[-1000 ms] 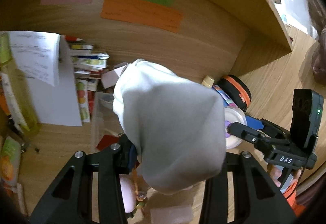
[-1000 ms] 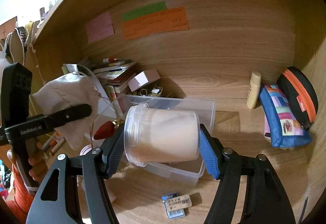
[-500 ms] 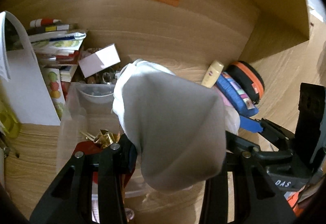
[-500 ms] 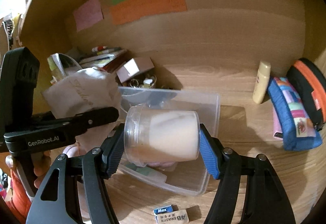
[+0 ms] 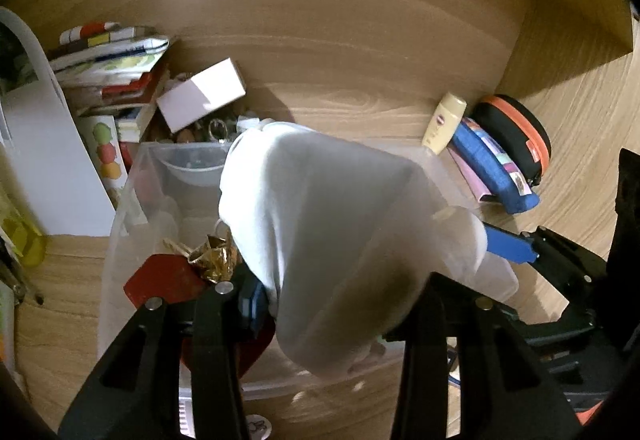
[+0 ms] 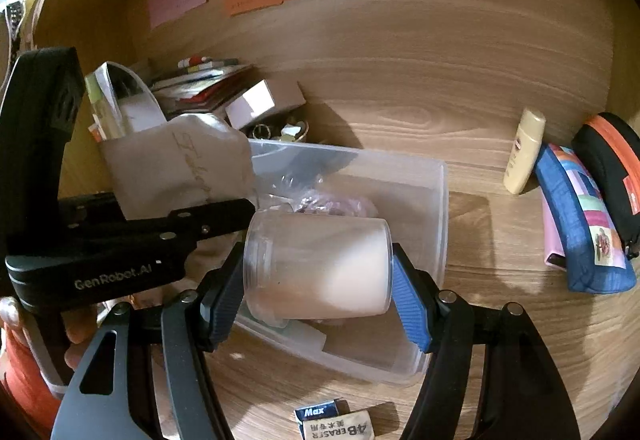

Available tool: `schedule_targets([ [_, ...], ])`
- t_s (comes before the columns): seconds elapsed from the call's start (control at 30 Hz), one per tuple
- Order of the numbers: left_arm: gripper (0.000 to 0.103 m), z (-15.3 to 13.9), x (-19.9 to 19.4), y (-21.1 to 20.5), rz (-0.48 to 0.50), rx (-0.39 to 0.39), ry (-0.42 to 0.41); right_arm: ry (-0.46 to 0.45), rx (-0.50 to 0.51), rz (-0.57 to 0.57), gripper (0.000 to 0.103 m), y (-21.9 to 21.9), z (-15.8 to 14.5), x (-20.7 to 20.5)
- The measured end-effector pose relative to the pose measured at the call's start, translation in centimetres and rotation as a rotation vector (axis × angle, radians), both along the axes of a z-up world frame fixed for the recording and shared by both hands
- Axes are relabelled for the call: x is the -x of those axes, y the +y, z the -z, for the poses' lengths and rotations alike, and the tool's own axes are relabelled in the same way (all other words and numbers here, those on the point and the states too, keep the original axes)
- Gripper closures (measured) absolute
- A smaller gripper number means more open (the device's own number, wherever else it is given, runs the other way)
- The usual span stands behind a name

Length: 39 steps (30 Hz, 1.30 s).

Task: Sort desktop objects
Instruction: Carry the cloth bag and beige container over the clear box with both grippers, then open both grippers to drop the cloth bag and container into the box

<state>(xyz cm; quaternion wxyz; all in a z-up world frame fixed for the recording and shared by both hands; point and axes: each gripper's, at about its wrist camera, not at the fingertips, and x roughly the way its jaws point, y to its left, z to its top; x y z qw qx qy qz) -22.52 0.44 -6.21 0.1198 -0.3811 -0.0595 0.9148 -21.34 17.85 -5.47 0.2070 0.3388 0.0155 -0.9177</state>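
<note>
My left gripper (image 5: 332, 300) is shut on a white cloth pouch (image 5: 328, 232) and holds it over the clear plastic bin (image 5: 120, 216). The pouch also shows in the right wrist view (image 6: 180, 164), above the bin's left end. My right gripper (image 6: 316, 280) is shut on a clear plastic jar (image 6: 320, 264) lying sideways, held over the bin (image 6: 436, 200). A red tag with gold foil (image 5: 160, 280) lies in the bin under the pouch.
A stack of books (image 5: 108, 56), a small white box (image 5: 200, 96) and a white paper holder (image 5: 44, 160) crowd the back left. A cream bottle (image 6: 524, 148), blue pouch (image 6: 580, 232) and black-orange case (image 6: 612, 168) lie right. An eraser (image 6: 332, 424) lies in front.
Both grippers have moved forward and down toward the bin. The pouch and the jar now hang over the bin's inside; both grips are unchanged.
</note>
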Motion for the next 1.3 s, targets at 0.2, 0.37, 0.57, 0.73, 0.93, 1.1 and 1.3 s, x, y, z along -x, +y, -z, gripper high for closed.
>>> schedule_targets([
  [0.2,0.060,0.3,0.0,-0.7,0.005,-0.023,-0.031,-0.018,-0.005,0.005,0.039,0.2,0.4,0.2],
  [0.37,0.051,0.4,-0.2,-0.3,0.017,-0.001,-0.029,-0.005,-0.029,-0.006,0.039,-0.2,0.3,-0.3],
  [0.57,0.036,-0.5,-1.1,-0.1,0.013,0.008,0.032,0.000,-0.050,-0.010,0.039,-0.3,0.4,-0.6],
  [0.73,0.036,-0.6,-1.1,-0.1,0.018,-0.011,0.035,-0.002,-0.056,-0.003,0.039,-0.4,0.4,-0.5],
  [0.93,0.028,-1.6,-2.0,-0.7,0.042,-0.060,0.071,0.035,-0.060,0.017,0.033,-0.2,-0.3,-1.0],
  [1.1,0.021,-2.9,-2.8,-1.6,0.015,-0.072,0.122,0.140,-0.015,0.036,0.016,0.8,-2.1,-2.4],
  [1.3,0.010,-4.5,-4.4,-2.4,-0.045,-0.029,0.187,0.128,0.010,0.034,0.014,0.9,-2.3,-2.1],
])
